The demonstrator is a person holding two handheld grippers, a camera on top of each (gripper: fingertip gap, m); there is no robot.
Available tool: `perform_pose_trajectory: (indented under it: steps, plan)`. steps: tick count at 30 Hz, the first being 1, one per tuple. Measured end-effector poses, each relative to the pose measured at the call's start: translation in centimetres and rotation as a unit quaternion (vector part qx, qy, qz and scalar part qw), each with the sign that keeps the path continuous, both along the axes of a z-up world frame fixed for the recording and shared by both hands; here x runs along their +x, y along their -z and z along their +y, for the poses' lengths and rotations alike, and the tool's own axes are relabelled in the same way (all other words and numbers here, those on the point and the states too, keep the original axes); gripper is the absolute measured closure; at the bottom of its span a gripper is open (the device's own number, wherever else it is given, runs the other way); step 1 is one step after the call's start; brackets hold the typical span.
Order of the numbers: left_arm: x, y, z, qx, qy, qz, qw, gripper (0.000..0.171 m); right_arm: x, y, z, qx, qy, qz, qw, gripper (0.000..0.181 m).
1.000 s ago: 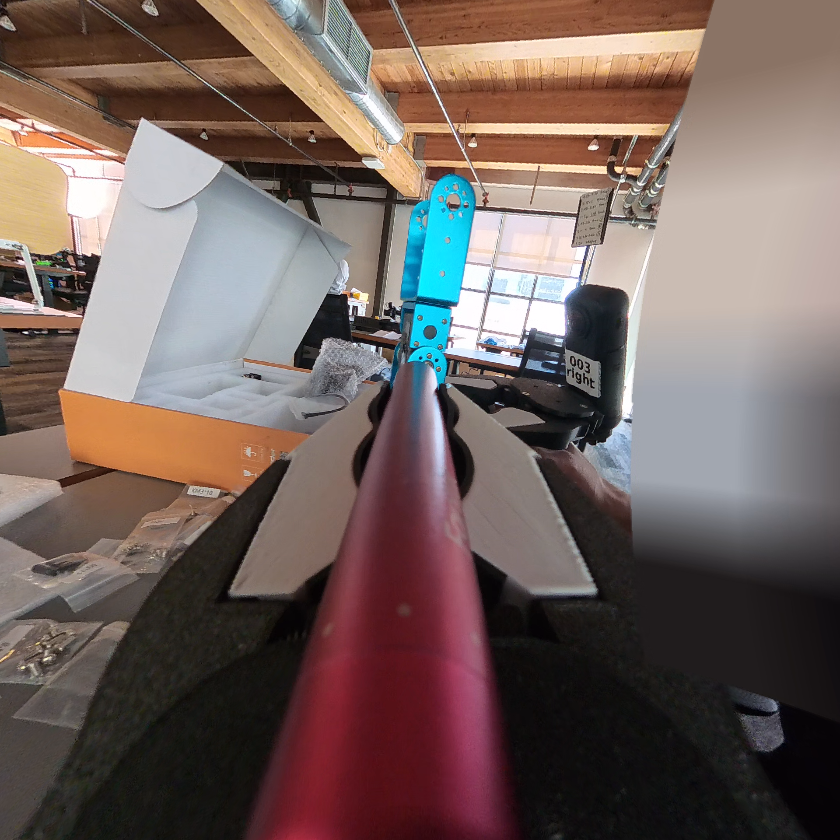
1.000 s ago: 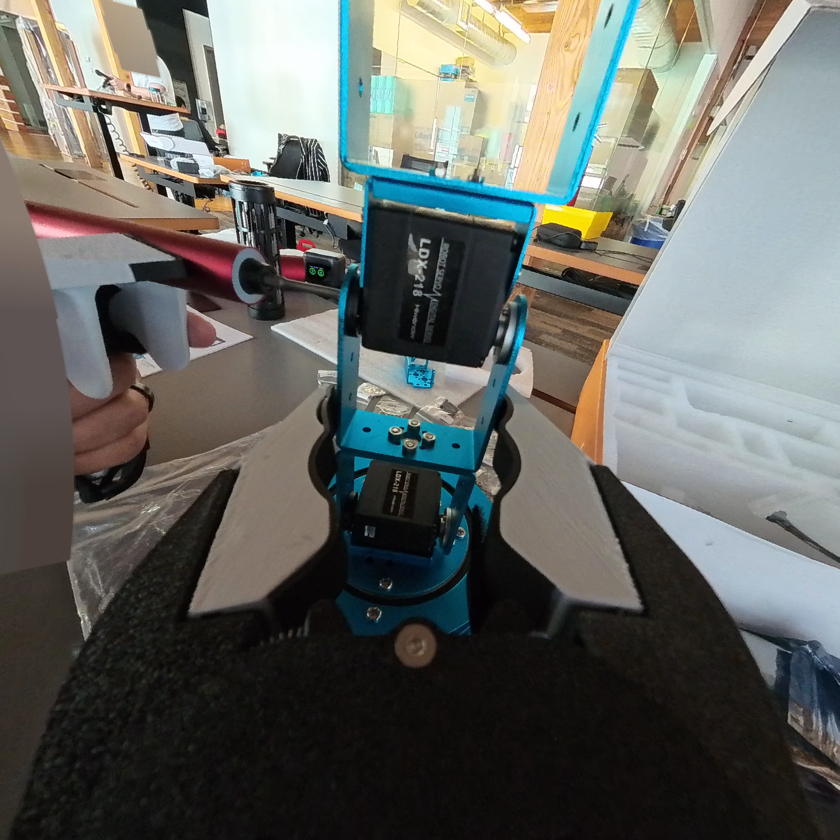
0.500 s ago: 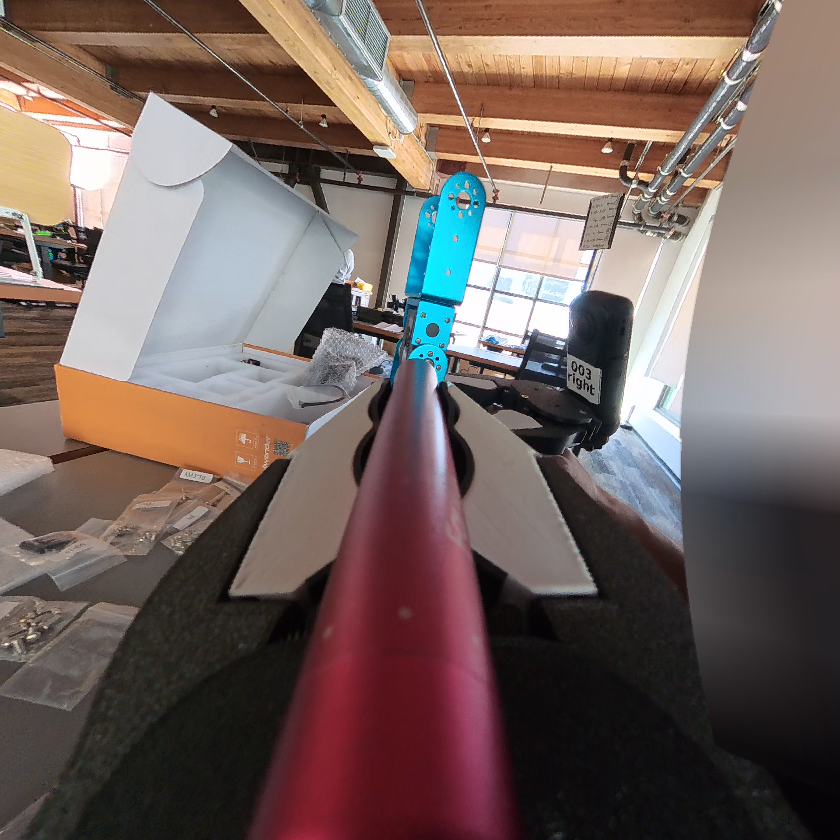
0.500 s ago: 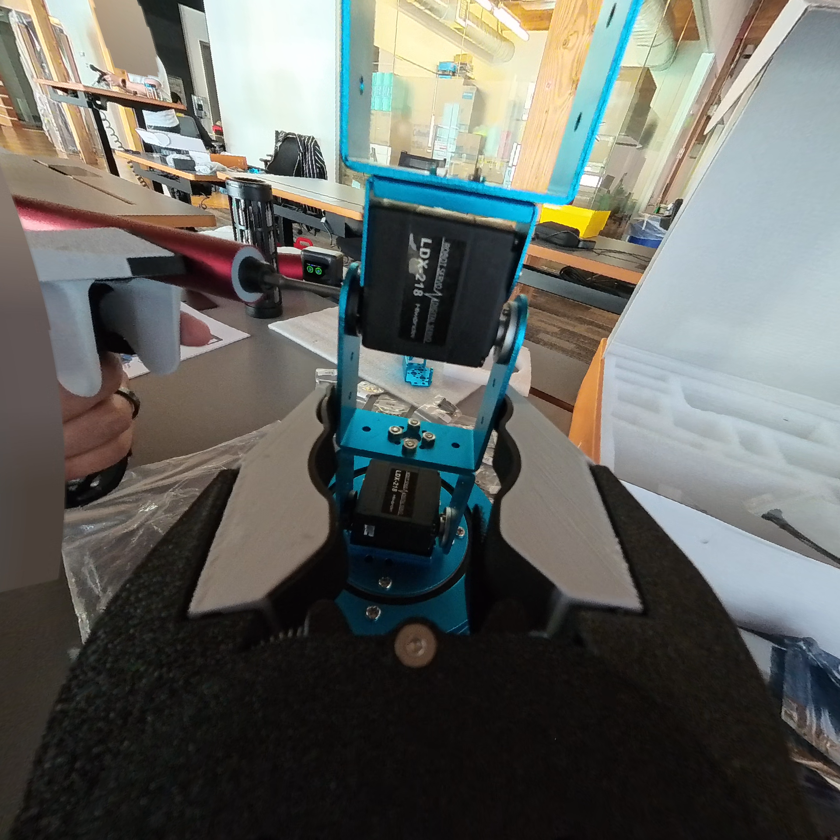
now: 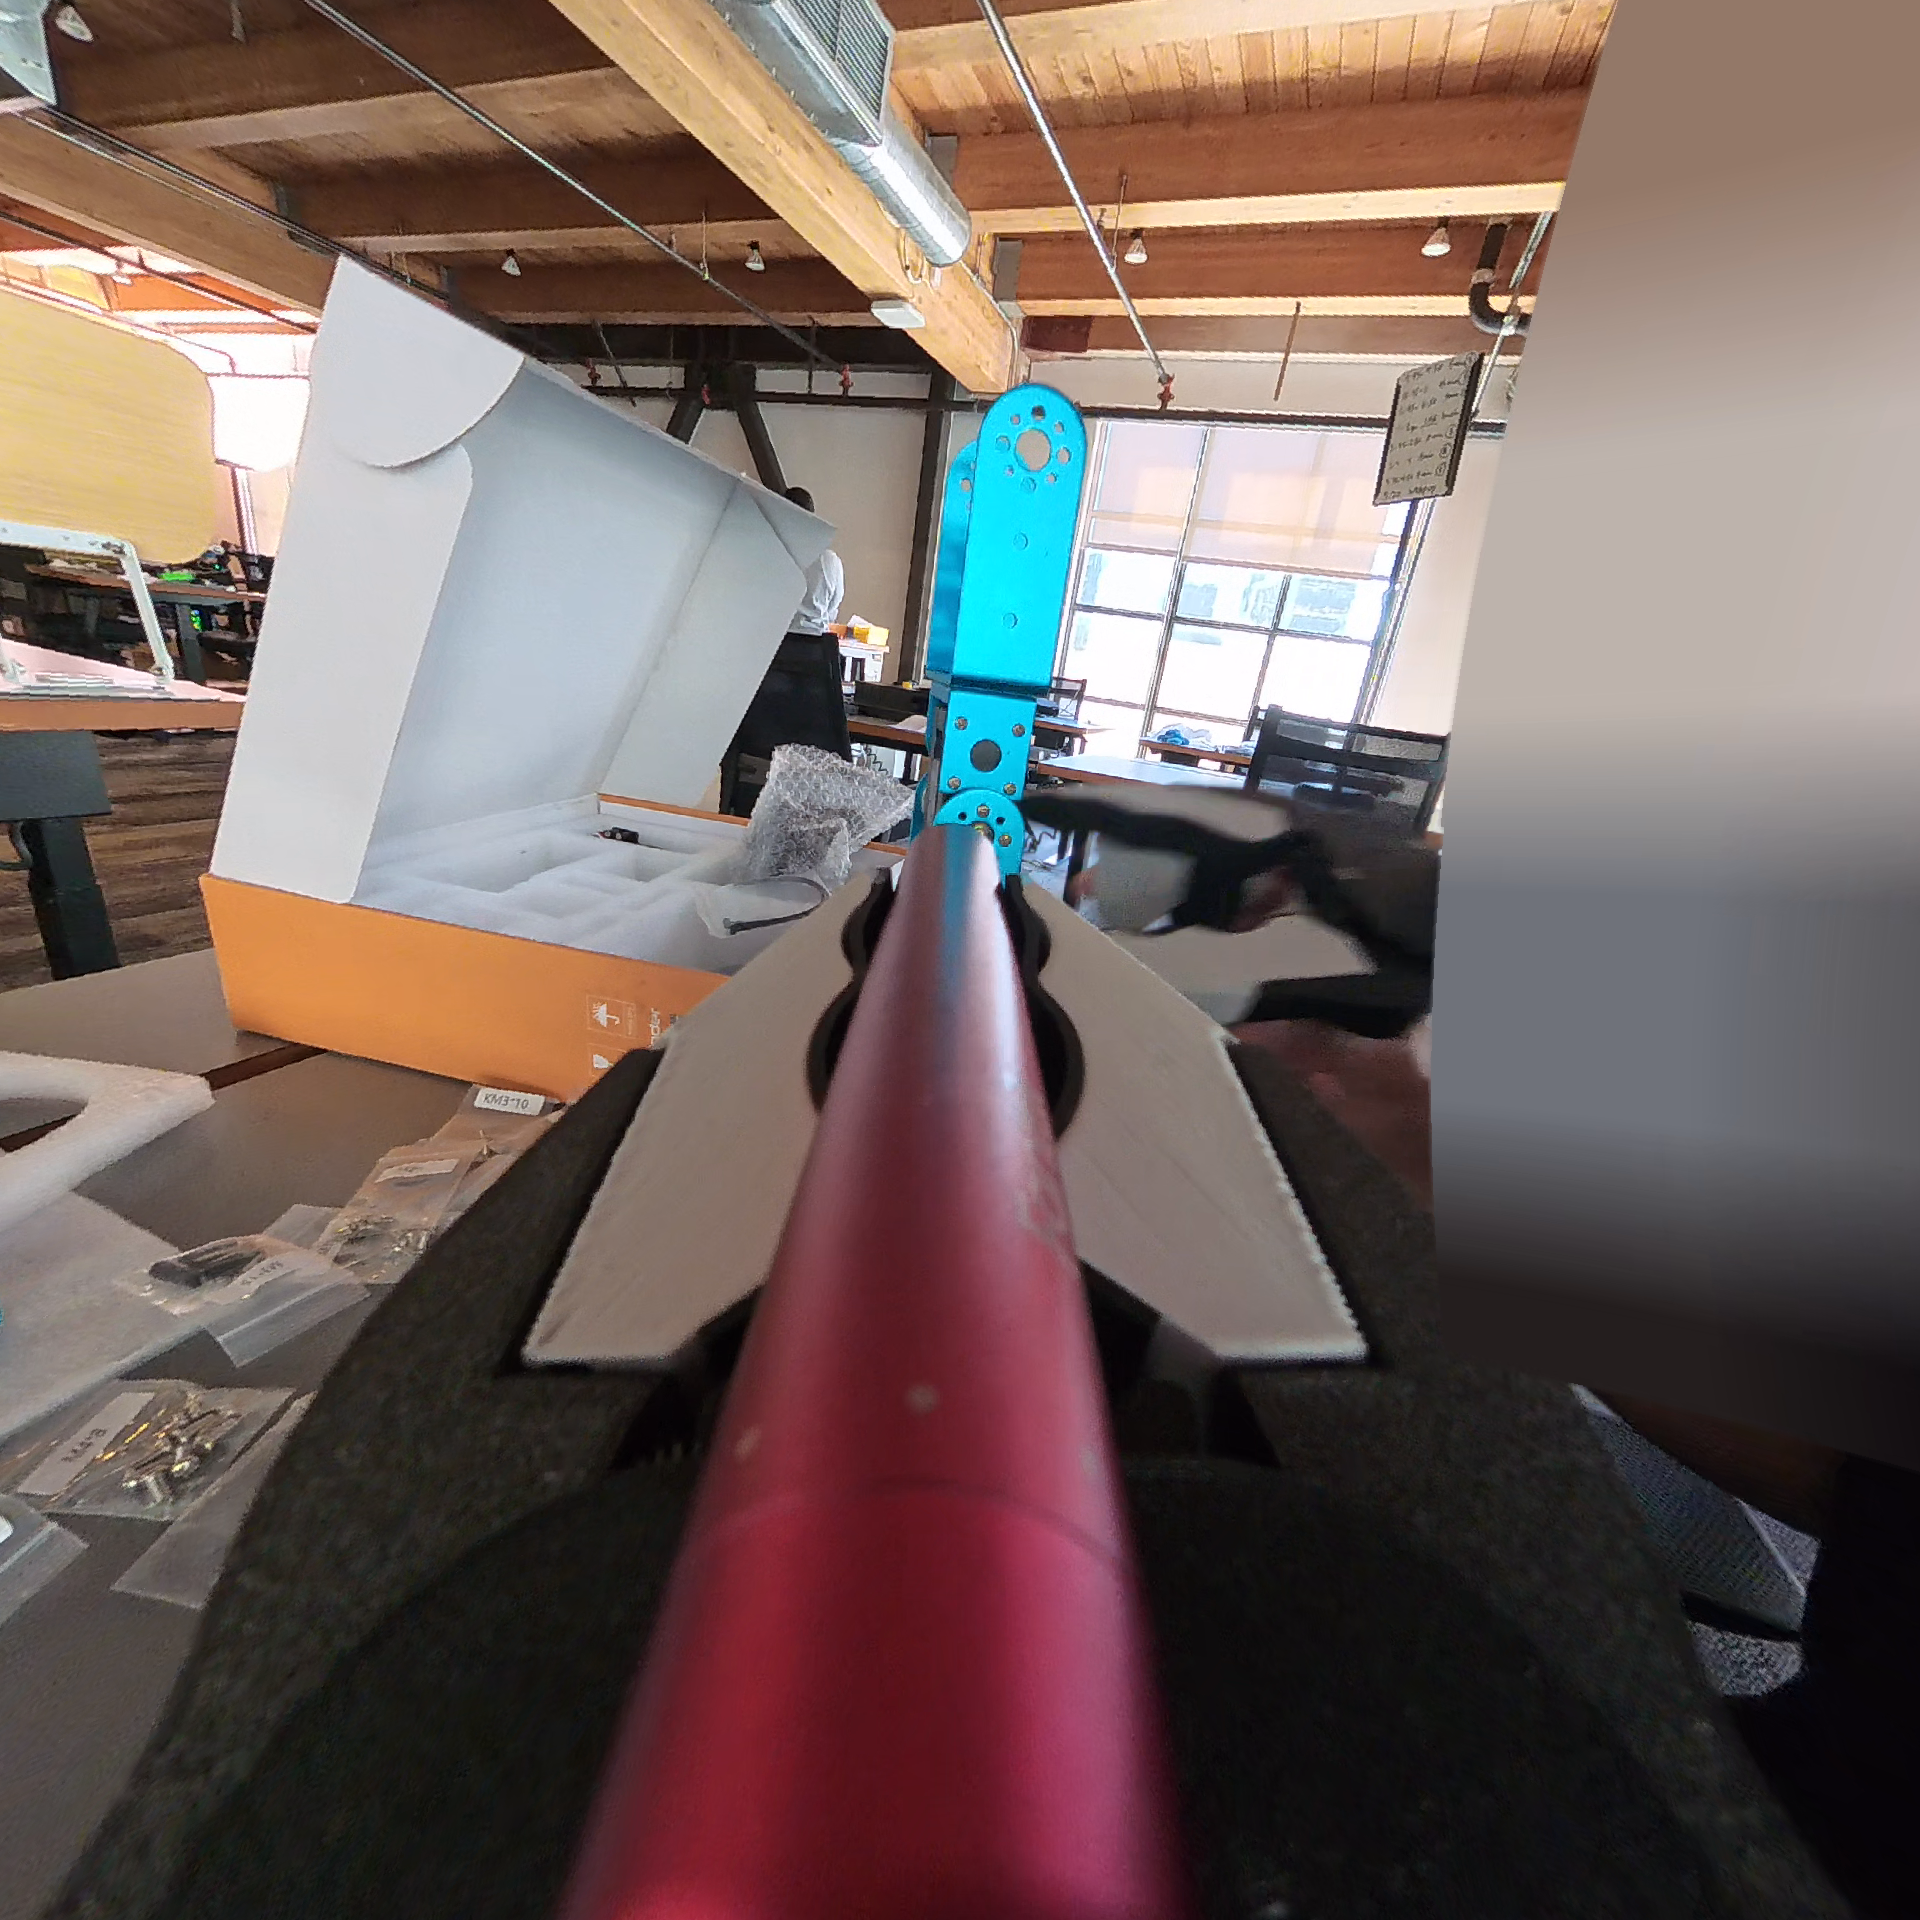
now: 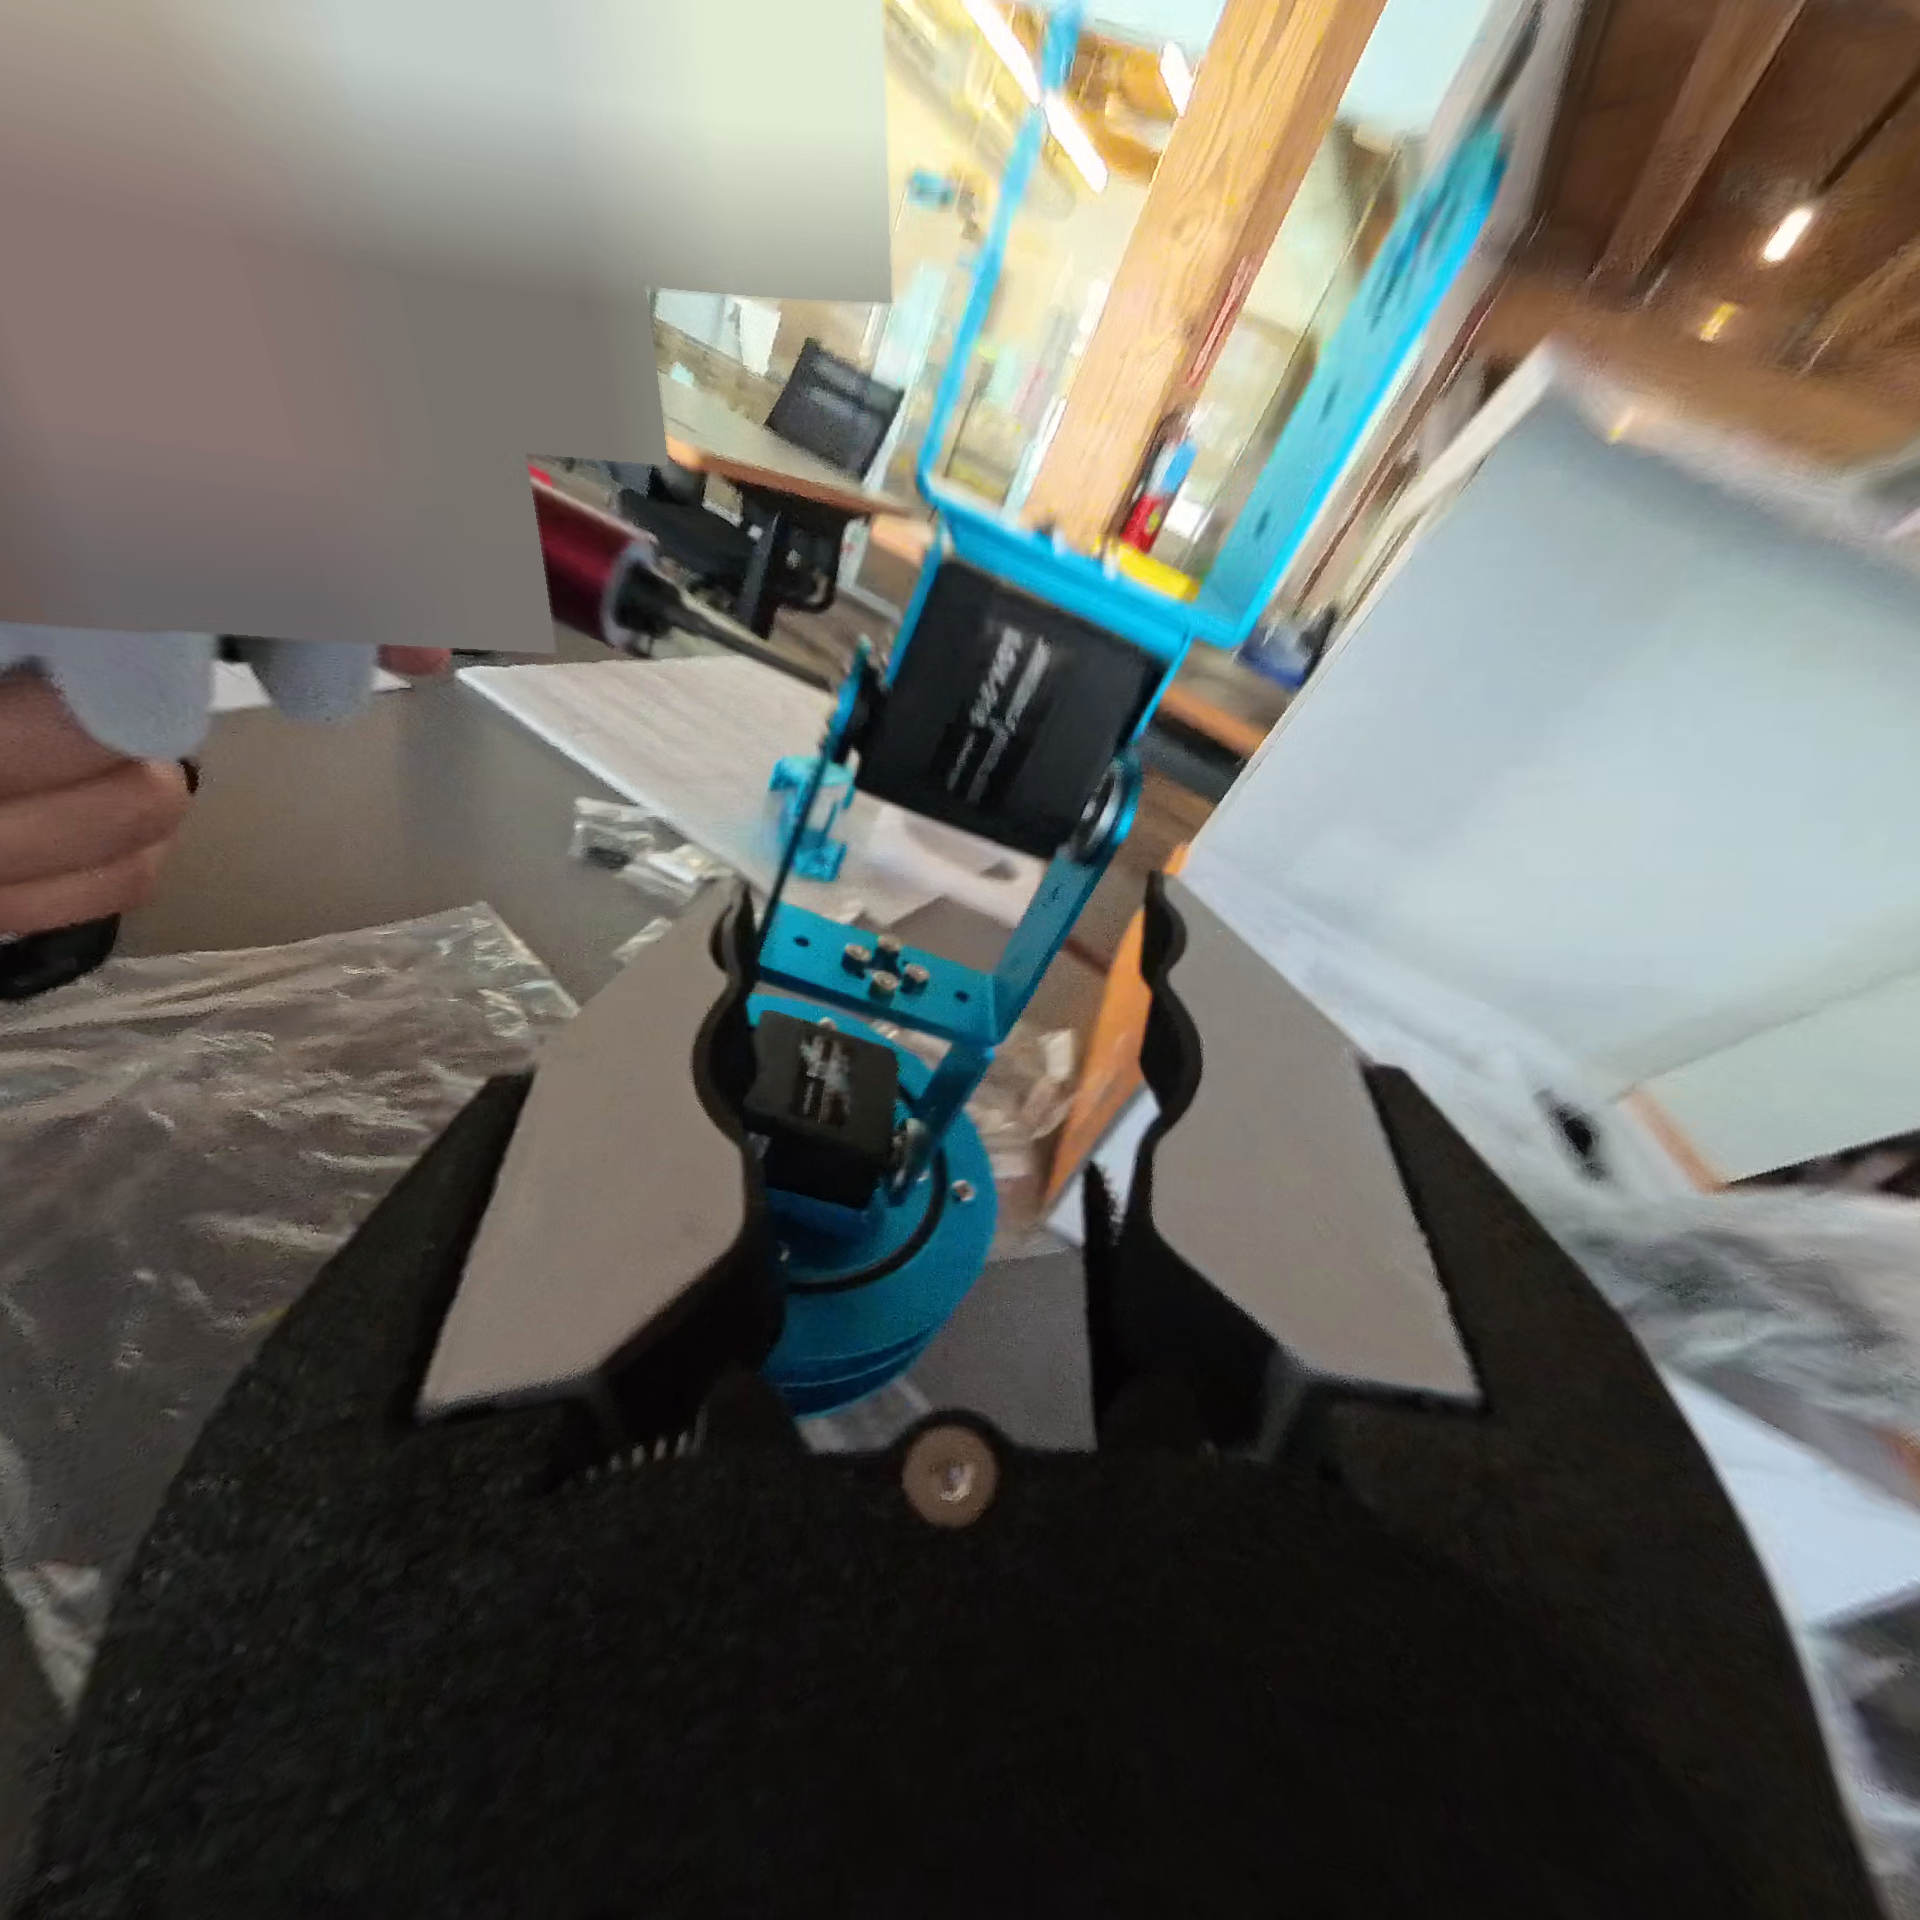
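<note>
Timber-beamed workshop, grey table (image 5: 156,1023): we see an open orange box (image 5: 436,977) behind. Our left gripper (image 5: 951,883) clamps a red screwdriver (image 5: 925,1351), tip at the blue servo bracket assembly (image 6: 935,935); that assembly stands tilted between our right gripper (image 6: 940,925), jaws apart.
</note>
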State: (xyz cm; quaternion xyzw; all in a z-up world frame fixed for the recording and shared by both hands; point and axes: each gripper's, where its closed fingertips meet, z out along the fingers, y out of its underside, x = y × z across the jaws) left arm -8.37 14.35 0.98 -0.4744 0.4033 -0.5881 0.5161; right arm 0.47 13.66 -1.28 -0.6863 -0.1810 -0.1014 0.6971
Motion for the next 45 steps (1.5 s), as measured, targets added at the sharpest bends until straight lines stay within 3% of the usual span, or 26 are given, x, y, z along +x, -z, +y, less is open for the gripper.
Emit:
perform_pose_trajectory:
  steps: [3, 6, 12, 15, 20, 32, 45]
  plan:
    - [0.1, 0.0, -0.1, 0.000, -0.003, 0.003, 1.000, 0.150, -2.8, -2.3, -2.5, 0.073, -0.021, -0.141, 0.987, 0.121]
    - [0.1, -0.1, -0.2, 0.011, -0.015, 0.007, 1.000, 0.150, -6.7, -2.1, -2.3, 0.078, -0.059, -0.271, 0.958, 0.121]
    - [0.1, -0.1, -0.3, 0.008, -0.017, 0.012, 1.000, 0.150, -8.6, -1.6, 0.8, 0.069, -0.083, -0.387, 0.916, 0.124]
    - [0.1, -0.2, -0.3, 0.004, -0.017, 0.015, 1.000, 0.150, -8.6, -1.3, 1.8, 0.074, -0.072, -0.428, 0.898, 0.138]
    - [0.1, -0.2, -0.5, 0.009, -0.020, 0.015, 1.000, 0.150, -8.3, -2.3, 1.9, 0.112, -0.057, -0.436, 0.891, 0.160]
    - [0.1, -0.4, -1.0, 0.059, -0.017, 0.030, 0.998, 0.150, -8.3, -2.6, 1.6, 0.142, -0.064, -0.440, 0.885, 0.161]
    - [0.1, -0.3, -0.8, 0.035, -0.018, 0.027, 0.999, 0.152, -8.3, -2.6, 1.7, 0.164, -0.055, -0.449, 0.876, 0.161]
